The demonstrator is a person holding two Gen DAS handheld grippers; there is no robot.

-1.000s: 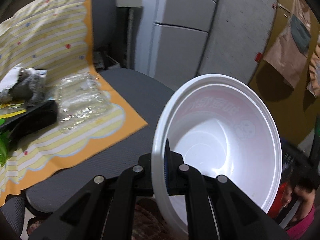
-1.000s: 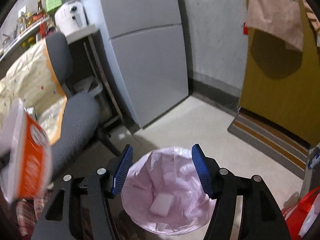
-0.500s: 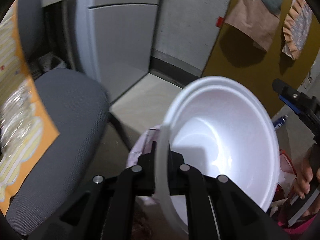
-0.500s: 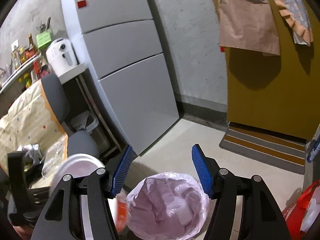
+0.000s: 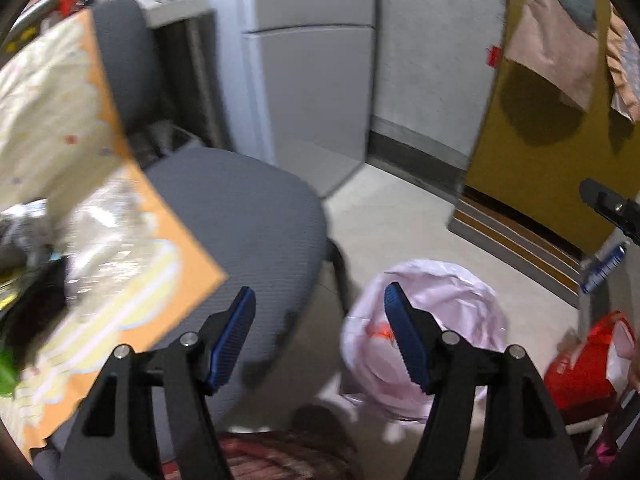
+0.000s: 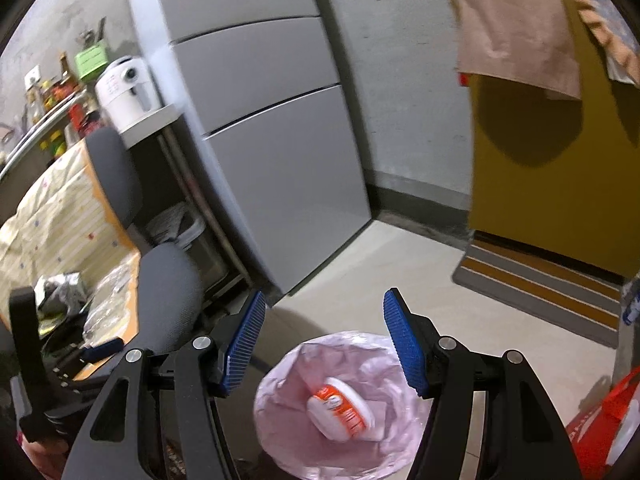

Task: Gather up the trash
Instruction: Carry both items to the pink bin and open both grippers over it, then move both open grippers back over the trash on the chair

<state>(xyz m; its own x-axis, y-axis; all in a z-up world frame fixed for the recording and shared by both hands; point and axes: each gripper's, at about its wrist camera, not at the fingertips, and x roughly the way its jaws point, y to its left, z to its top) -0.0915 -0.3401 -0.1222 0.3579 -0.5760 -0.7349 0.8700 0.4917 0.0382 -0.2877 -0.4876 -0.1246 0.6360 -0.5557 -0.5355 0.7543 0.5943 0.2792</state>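
A bin with a pink liner stands on the floor below my right gripper, which is open and empty. A white and orange foam bowl lies inside the bin. In the left wrist view the bin is lower right, and my left gripper is open and empty between the bin and the chair. More trash lies on the yellow cloth: a clear plastic tray, crumpled foil and a dark wrapper.
A grey office chair holds the cloth beside the bin. A grey fridge stands behind. A red bag sits right of the bin. A striped mat lies by the yellow door.
My left gripper opened and let go of the foam bowl, which now lies in the bin. The left gripper swung back toward the chair. The right gripper stayed open above the bin.
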